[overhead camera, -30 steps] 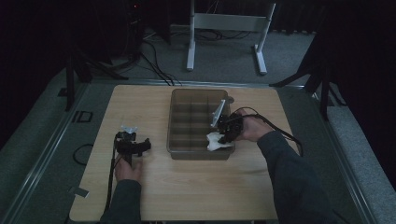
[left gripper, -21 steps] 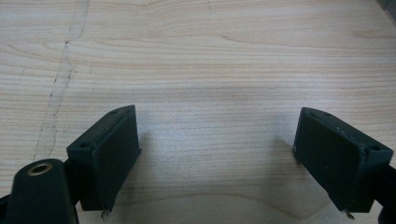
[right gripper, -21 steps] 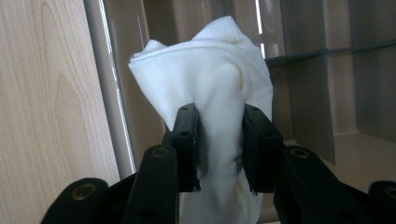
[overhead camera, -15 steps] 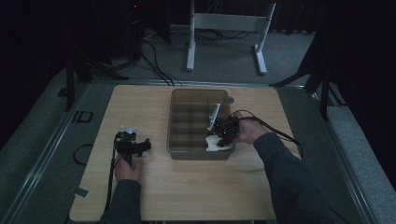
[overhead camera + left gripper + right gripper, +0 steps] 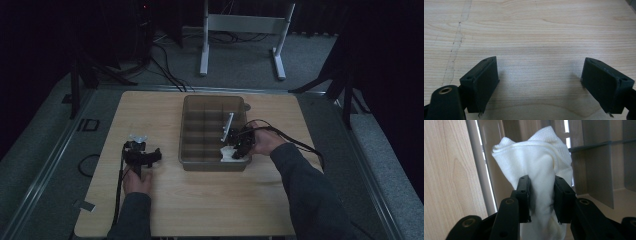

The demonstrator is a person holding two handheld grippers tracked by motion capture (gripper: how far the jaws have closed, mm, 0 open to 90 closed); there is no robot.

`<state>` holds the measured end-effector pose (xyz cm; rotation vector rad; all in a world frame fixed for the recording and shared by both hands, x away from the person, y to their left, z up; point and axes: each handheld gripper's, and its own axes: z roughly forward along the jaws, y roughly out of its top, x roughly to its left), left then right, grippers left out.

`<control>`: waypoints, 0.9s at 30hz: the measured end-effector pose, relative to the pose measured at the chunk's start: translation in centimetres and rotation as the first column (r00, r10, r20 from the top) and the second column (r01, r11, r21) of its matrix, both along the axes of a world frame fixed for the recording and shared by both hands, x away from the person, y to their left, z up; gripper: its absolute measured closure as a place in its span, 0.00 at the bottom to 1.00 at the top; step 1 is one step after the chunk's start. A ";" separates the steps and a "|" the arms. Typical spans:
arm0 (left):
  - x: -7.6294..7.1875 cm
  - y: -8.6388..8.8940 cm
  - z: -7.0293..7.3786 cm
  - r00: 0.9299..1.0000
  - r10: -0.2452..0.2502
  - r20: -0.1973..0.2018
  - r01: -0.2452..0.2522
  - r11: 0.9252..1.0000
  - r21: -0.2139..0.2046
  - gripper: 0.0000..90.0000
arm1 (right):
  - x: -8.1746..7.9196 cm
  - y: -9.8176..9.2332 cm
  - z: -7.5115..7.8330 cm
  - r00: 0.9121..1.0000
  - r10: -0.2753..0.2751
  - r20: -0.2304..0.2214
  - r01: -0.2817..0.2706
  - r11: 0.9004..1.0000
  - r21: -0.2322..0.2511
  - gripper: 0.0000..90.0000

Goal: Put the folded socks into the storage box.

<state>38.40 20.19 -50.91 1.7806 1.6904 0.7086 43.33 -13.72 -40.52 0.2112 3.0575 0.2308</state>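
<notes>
A person works at a pale wood table (image 5: 210, 210) in a dim room, a gripper in each hand and both dark sleeves reaching in from the near edge. The right gripper (image 5: 541, 182) is clamped on a bunched white cloth (image 5: 536, 162), its jaws pressed into the fabric from both sides; in the high view the cloth (image 5: 229, 153) sits at the near right corner of a grey divided bin (image 5: 190, 130) that stands at the middle of the table, with the right gripper (image 5: 239, 148) over that corner. The bin's thin partitions split it into rows of compartments, and the right gripper view shows the cloth just inside the bin wall, with bare wood beyond it. The left gripper (image 5: 141, 156) rests low over the table's left part, well apart from the bin, its jaws spread wide with nothing between them; the left gripper view shows the left gripper (image 5: 539, 82) over plain wood grain marked by a faint scuff line (image 5: 455, 47). The table stands in a metal-edged frame (image 5: 60, 150) on grey carpet. Behind it, a white stand (image 5: 245, 25) with two legs rises from the floor amid loose black cables (image 5: 165, 65), and the walls beyond are lost in darkness.
</notes>
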 end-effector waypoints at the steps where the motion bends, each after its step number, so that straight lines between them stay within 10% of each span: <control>1: 0.0 0.0 0.0 1.000 0.000 0.000 0.000 1.000 0.000 0.16 | 0.0 0.0 -0.1 1.000 0.000 -0.001 0.000 1.000 -0.002 0.77; 27: 0.0 0.0 0.0 1.000 0.000 -0.001 0.000 1.000 0.000 0.16 | -0.4 -0.8 2.2 1.000 -0.013 0.020 0.011 0.995 0.103 0.60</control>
